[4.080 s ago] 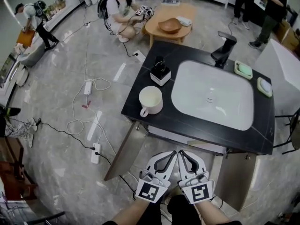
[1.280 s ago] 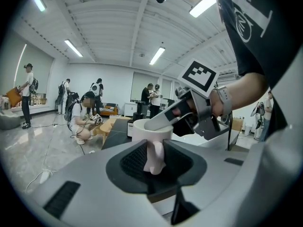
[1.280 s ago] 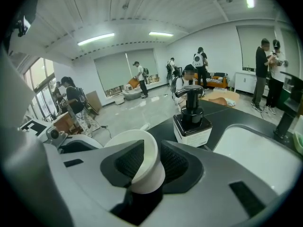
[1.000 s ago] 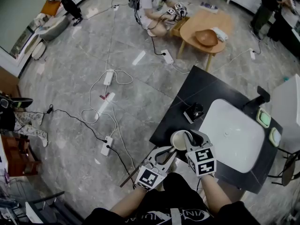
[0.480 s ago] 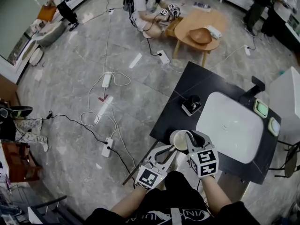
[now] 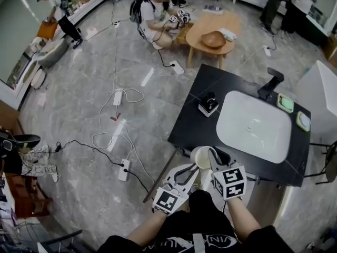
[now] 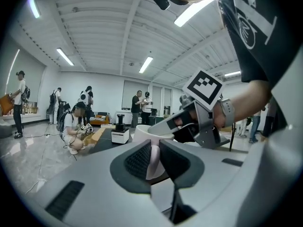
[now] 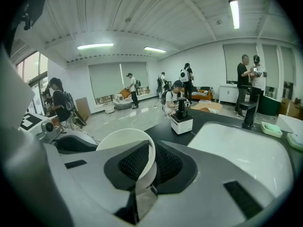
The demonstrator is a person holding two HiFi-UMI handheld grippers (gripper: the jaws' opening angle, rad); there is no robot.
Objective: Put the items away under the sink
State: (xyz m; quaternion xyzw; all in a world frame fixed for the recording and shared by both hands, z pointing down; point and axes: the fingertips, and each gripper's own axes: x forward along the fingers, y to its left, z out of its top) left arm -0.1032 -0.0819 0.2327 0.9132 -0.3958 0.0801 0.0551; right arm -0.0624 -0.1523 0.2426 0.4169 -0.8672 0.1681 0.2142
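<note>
Looking down through the head view, I find the white mug (image 6: 200, 156) at the near-left corner of the black counter (image 6: 192, 117), at about 7 o'clock from the sink basin (image 6: 254, 126). My right gripper (image 6: 212, 154) is clamped on the mug's rim, with one jaw inside the cup and one outside, as its own view shows. My left gripper (image 6: 191, 171) sits at 7 o'clock of the mug. Its jaws are drawn close, pinching a pale strip of the mug, the handle as far as I can tell. A small black-and-white dispenser (image 6: 208, 105) stands at 12 o'clock from the mug, and the black faucet (image 6: 270, 83) is at 1 o'clock, beyond the basin. Whether the mug rests on the counter I cannot tell.
</note>
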